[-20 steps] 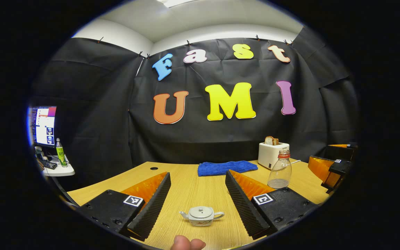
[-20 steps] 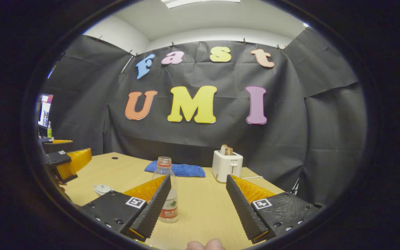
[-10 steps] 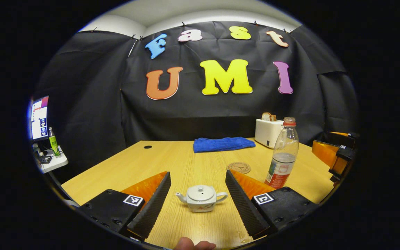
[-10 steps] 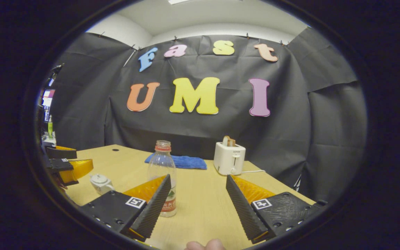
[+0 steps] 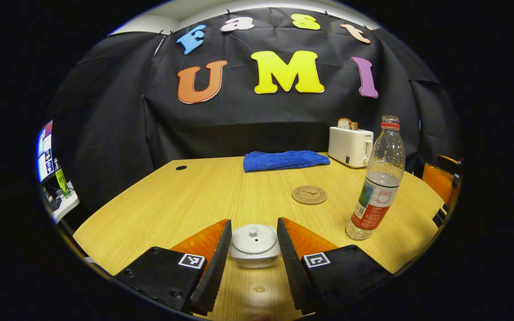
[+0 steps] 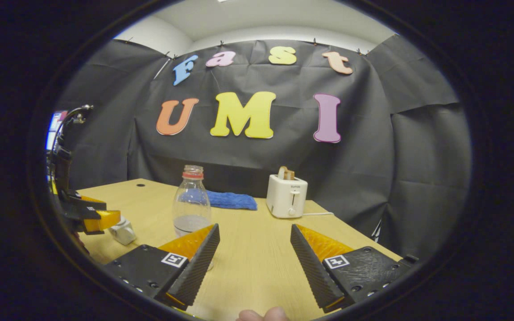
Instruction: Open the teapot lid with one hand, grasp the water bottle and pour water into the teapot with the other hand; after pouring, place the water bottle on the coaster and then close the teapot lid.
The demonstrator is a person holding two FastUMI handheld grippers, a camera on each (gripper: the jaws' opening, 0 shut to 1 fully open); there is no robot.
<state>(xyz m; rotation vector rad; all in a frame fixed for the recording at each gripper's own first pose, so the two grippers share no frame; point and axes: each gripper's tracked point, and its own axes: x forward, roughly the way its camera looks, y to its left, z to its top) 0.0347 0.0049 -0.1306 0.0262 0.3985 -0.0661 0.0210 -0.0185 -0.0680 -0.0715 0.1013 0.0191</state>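
A small white teapot (image 5: 254, 249) sits on the wooden table (image 5: 185, 200) with its lid (image 5: 254, 238) on. My left gripper (image 5: 253, 225) has both fingers pressed against the lid's sides, hiding the spout and handle. In the right gripper view the left gripper (image 6: 94, 214) shows at the far left beside the teapot (image 6: 122, 230). A capless water bottle (image 5: 377, 187), partly filled, stands upright to the right. My right gripper (image 6: 254, 232) is open above the table, with the bottle (image 6: 191, 205) just left of its left finger. The round coaster (image 5: 309, 195) lies bare beyond the teapot.
A blue towel (image 5: 283, 160) and a white toaster (image 5: 350, 146) holding bread sit at the table's back edge. A side desk with a monitor (image 5: 45, 149) stands off to the left. The right gripper (image 5: 437, 191) shows at the far right, past the bottle.
My left gripper came down and forward over the teapot, and its fingers narrowed from wide open onto the lid. The right gripper dropped slightly and stayed open beside the bottle.
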